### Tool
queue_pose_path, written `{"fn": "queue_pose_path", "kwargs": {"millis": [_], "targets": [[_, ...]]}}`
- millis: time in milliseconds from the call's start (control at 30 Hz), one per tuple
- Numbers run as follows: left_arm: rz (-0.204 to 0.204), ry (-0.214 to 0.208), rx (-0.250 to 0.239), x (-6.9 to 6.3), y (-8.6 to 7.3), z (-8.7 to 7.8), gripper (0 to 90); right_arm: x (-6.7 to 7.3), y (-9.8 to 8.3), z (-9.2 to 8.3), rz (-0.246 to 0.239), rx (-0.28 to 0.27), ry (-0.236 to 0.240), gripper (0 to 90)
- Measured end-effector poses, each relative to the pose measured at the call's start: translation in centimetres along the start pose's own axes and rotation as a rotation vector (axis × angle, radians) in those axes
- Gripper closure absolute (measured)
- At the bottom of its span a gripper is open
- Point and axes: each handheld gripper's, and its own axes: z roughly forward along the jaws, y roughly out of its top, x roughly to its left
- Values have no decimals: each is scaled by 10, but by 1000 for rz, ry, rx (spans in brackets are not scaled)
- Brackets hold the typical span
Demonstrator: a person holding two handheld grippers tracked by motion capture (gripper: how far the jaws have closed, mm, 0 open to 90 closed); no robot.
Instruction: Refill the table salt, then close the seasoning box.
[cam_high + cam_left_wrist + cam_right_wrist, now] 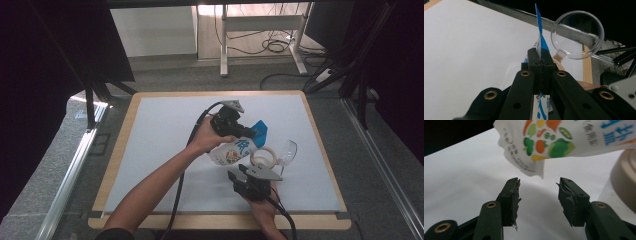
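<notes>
The left gripper [248,131] is clamped tight on the blue top edge of the pouch [235,151], holding it tilted above the white mat [165,145]. The pouch looks soft, light and slick, so its crimped corner seems the best hold. The right gripper [238,172] waits half-open just below that corner, gripping nothing. Right of it, a fragile-looking wine glass [286,151] lies beside a tape roll [263,157]; the mat's left offers free room.

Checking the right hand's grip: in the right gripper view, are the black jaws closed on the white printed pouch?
No: the right gripper stands open with bare gap between its jaws, and the white printed pouch hangs above them untouched.
</notes>
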Motion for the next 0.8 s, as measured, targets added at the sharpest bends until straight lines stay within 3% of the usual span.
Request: {"fn": "queue_pose_path", "kwargs": {"millis": [400, 600, 800], "targets": [[-22, 15, -48, 1, -11, -14, 900, -12, -5, -9, 25, -10, 10, 504], [-23, 45, -62, 5, -18, -24, 900, -13, -4, -12, 18, -15, 17, 504], [-53, 69, -105, 12, -30, -40, 900, -14, -5, -16, 14, -19, 22, 505]]}}
